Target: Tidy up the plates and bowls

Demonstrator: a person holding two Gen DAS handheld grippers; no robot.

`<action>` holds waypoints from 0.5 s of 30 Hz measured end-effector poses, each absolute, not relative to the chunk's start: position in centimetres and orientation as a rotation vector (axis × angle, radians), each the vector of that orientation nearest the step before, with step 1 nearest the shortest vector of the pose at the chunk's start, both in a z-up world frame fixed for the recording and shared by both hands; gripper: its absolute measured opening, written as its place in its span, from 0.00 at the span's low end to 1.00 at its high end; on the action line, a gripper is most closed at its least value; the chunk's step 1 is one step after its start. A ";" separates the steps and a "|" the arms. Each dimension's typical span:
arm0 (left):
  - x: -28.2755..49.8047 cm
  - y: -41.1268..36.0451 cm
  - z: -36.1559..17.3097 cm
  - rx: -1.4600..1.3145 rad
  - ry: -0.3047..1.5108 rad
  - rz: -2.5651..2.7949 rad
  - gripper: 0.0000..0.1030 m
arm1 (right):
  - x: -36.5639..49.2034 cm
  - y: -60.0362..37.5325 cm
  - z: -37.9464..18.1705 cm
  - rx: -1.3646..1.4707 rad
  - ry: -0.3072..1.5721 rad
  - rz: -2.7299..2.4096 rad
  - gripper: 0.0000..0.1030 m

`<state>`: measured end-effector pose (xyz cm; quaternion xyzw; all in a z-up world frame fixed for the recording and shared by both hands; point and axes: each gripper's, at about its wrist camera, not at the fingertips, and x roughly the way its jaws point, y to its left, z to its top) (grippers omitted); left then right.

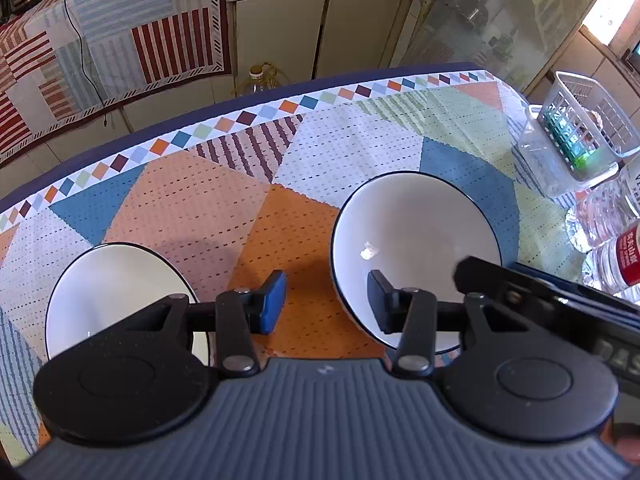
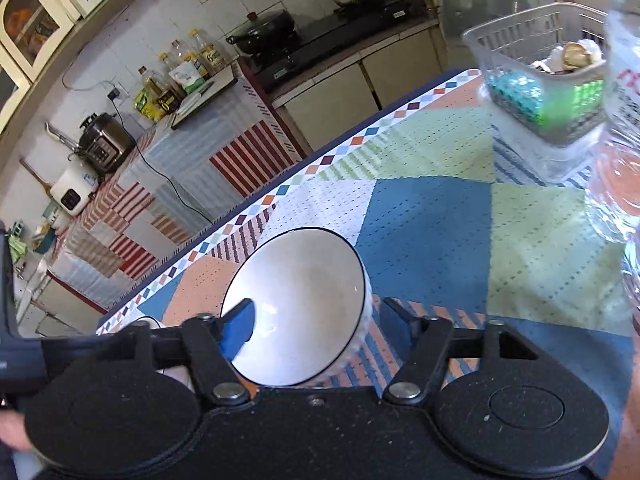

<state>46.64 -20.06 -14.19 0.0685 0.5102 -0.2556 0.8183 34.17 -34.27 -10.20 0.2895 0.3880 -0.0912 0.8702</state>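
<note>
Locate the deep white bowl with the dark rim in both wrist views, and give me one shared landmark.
Left wrist: the bowl sits right of centre, partly behind the left gripper's right jaw.
Right wrist: the bowl is low and centre-left, with the right gripper's blue-padded jaw inside its rim.
Shared landmark: the clear plastic basket, at upper right in both.

plate (image 1: 120,292) partly behind claw — bottle (image 2: 624,120) blurred, edge-cut
</note>
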 end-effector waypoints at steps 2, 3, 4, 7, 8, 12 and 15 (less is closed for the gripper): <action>46.7 -20.1 -14.5 0.132 1.108 -0.542 0.40 | 34.6 -34.1 -10.5 0.589 0.825 -0.214 0.54; 46.7 -20.1 -14.7 0.123 1.115 -0.535 0.39 | 34.8 -34.1 -10.6 0.577 0.835 -0.236 0.45; 46.7 -20.0 -14.8 0.118 1.116 -0.530 0.39 | 34.9 -34.0 -10.8 0.557 0.847 -0.264 0.25; 46.5 -20.1 -15.1 0.116 1.117 -0.540 0.27 | 34.9 -34.6 -11.4 0.547 0.870 -0.309 0.12; 46.4 -20.2 -15.2 0.113 1.127 -0.546 0.19 | 34.7 -35.0 -11.5 0.578 0.859 -0.300 0.11; 45.7 -20.6 -15.4 0.119 1.126 -0.544 0.13 | 34.3 -35.7 -11.7 0.629 0.853 -0.286 0.11; 45.2 -20.9 -15.4 0.155 1.146 -0.527 0.12 | 34.0 -35.9 -11.6 0.657 0.853 -0.279 0.11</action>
